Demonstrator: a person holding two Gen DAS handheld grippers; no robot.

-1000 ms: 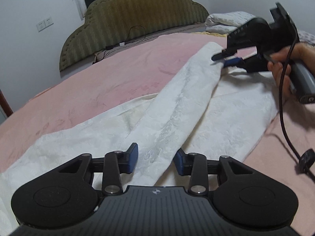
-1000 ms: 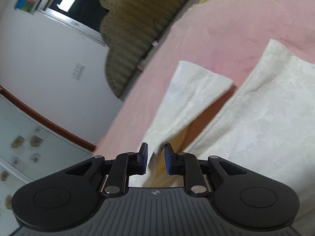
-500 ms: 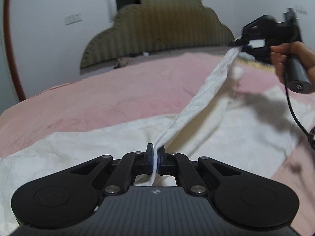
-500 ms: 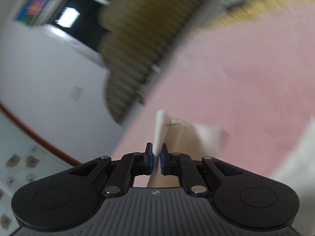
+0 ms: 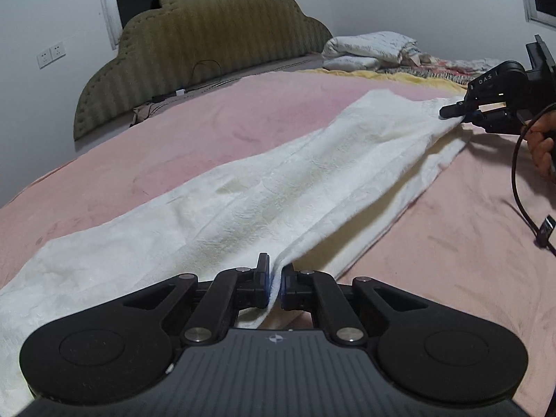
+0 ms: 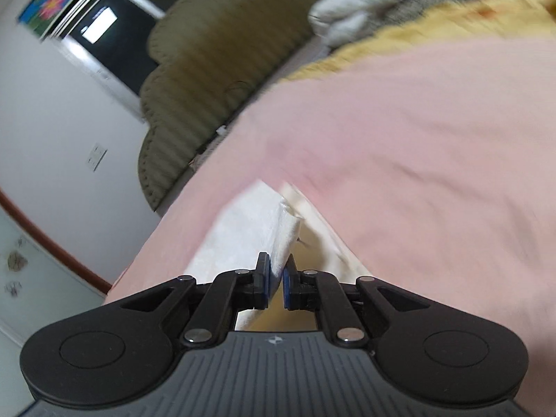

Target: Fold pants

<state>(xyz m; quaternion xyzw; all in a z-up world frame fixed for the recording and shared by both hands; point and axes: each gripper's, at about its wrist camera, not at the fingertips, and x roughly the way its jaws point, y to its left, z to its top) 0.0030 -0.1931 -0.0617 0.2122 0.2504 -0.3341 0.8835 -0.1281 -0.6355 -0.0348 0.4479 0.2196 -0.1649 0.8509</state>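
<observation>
Pants (image 5: 278, 187) stretched lengthwise between left gripper (image 5: 275, 283) and right gripper (image 5: 464, 115), both pinching fabric edge

Matt embossed cloth pants (image 5: 299, 187)

I see the bed (image 5: 173, 146), covered by a pink blanket, filling mid-frame. White pants (image 5: 278, 194) lie diagonally across it. Folded bedding (image 5: 368, 47) sits at upper right, beside the headboard (image 5: 208, 45).
</observation>
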